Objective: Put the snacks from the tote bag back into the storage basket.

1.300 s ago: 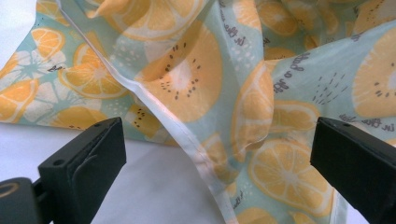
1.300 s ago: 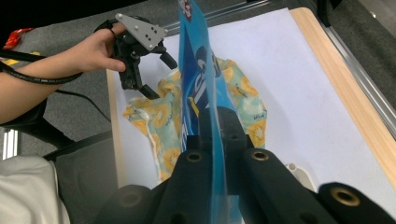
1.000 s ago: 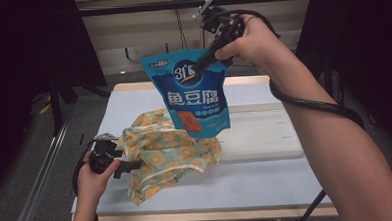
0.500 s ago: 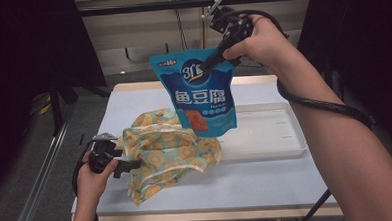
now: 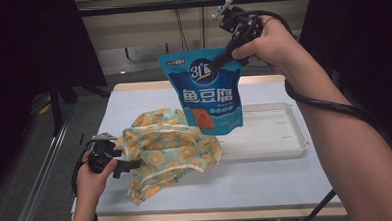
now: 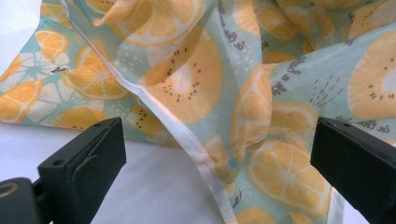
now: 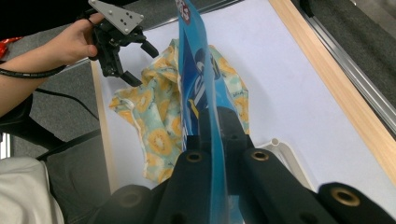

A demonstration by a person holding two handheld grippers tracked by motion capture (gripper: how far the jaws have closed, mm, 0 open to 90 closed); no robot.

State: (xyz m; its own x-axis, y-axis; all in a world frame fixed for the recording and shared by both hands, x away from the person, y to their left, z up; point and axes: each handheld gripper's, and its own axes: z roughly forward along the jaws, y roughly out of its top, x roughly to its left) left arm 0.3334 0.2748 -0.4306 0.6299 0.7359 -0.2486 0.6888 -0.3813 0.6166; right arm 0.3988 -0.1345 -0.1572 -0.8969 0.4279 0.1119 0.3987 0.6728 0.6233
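Right fingers [image 7: 215, 122] pinched flat on the top edge of the blue snack pouch [image 5: 209, 92], held high so it hangs free, lower corner just above the near rim of the white tray [image 5: 277, 132] and over the far side of the fruit-print cloth bag [image 5: 168, 151]. Left fingers [image 6: 219, 154] spread wide, gripping nothing, with the bag's white-hemmed edge lying loose between them (cloth near both pads, touching neither as far as can be told). Left gripper [image 5: 108, 157] low on the counter [image 5: 287, 184], at the bag's left side, seen from the right gripper view as open and pointed at the cloth.

Step in hand, judged: pouch lifted and carried toward the bag, bag mouth not yet opened. Next move likely calls for closing on the hem, lifting it to make an opening, then lowering the pouch bottom-first into the gap. Risk: limp cloth slipping out or folding shut.
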